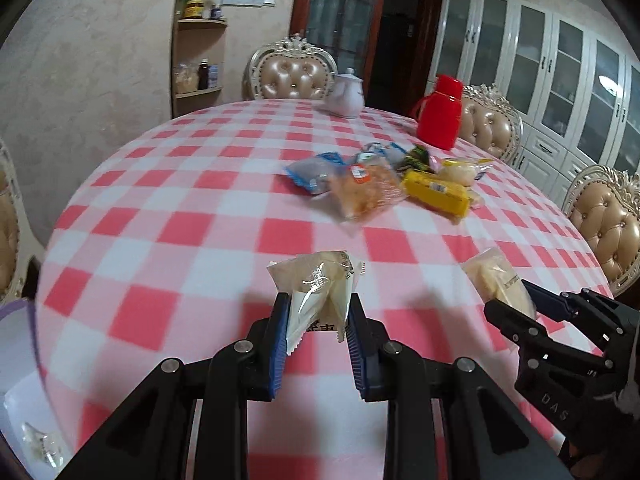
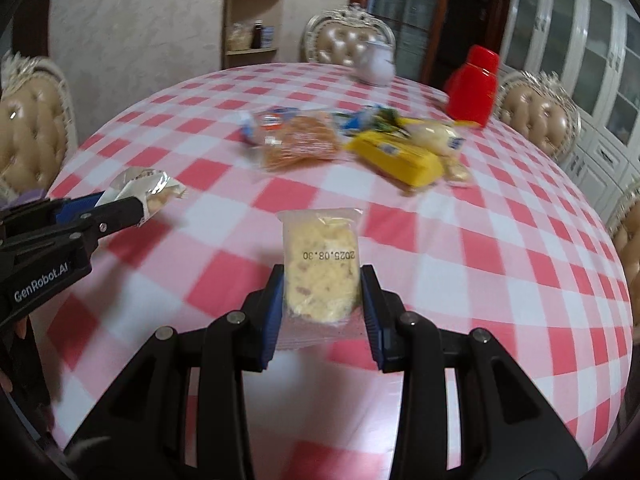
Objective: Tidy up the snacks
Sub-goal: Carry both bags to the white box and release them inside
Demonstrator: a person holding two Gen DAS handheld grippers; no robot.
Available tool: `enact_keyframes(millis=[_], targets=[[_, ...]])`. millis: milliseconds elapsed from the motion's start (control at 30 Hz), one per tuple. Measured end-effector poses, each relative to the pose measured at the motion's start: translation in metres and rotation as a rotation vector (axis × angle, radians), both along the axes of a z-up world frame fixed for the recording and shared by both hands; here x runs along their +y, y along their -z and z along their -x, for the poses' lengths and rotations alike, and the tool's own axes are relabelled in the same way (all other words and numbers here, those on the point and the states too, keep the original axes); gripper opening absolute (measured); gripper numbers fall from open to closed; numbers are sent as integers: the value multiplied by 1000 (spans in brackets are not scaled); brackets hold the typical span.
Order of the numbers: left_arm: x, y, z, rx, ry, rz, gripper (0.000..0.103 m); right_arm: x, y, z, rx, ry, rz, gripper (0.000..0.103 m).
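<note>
- Left wrist view: the left gripper (image 1: pixel 318 312) has its blue pads closed on a pale wrapped snack (image 1: pixel 320 288), held above the near part of the pink-and-white checked tablecloth (image 1: pixel 192 184).
- At the right edge the right gripper (image 1: pixel 514 300) is clamped on a second pale packet (image 1: pixel 496 276).
- Farther across the cloth lies a pile of snacks (image 1: pixel 384 184): a blue packet, an orange-brown packet and a yellow packet (image 1: pixel 436 194) touching one another.
- Beyond the pile stand a white teapot (image 1: pixel 346 94) and, to its right, a red flask (image 1: pixel 440 112).
- A white bin (image 1: pixel 16 360) with a lilac rim shows at the near left.
- Right wrist view: the right gripper (image 2: pixel 322 280) is closed narrowly on a clear packet of yellowish crumbly snack (image 2: pixel 320 268) stamped with a date.
- At the left the left gripper (image 2: pixel 138 204) pinches its foil-edged packet (image 2: pixel 148 190).
- The snack pile (image 2: pixel 352 140) lies far across the table, teapot (image 2: pixel 376 64) and flask (image 2: pixel 472 84) behind it.
</note>
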State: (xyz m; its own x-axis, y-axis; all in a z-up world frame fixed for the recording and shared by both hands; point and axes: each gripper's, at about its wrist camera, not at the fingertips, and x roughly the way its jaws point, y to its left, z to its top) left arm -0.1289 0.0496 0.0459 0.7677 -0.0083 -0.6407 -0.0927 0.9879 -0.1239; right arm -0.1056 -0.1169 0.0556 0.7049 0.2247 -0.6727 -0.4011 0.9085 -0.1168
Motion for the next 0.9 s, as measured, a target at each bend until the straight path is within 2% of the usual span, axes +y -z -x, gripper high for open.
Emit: enact_keyframes(millis=[567,900], targets=[[94,-6,64,-9,-136,-26,28,99,-8,48,-45,-166,61,40],[158,-3,120,12,-229,-39,28,168,-18,85,-90,-289,104,40]])
